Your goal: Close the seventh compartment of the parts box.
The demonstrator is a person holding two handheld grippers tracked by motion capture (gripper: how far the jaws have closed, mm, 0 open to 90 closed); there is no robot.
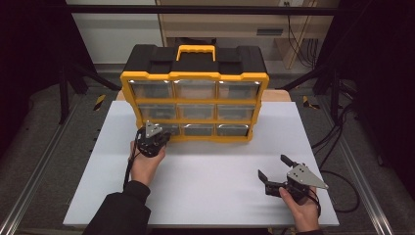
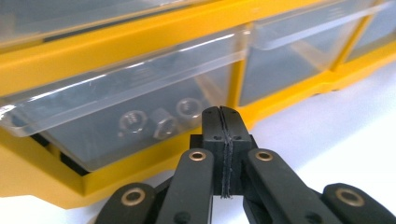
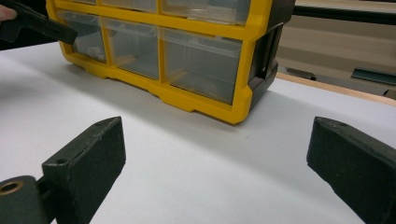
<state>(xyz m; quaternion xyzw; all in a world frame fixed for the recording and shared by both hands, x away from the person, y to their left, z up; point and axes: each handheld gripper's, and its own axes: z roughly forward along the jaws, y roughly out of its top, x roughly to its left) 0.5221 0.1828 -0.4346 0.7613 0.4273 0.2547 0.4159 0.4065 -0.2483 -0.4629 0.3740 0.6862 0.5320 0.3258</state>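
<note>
From the high view, the yellow-and-black plastic drawer organiser (image 1: 194, 93) is standing upright at twelve o'clock on the white surface (image 1: 205, 181), fronts facing the person for easy reach. The left gripper (image 1: 164, 138) is nosing its bottom-left clear drawer (image 1: 164, 129); the right gripper (image 1: 274, 169) is idling at four o'clock.

Left gripper view: jaws pressed together, tips at the drawer front, near steel hex nuts (image 2: 159, 122), probably to hook it.

Right gripper view: jaws spread wide, holding nothing, pointing toward the organiser.
</note>
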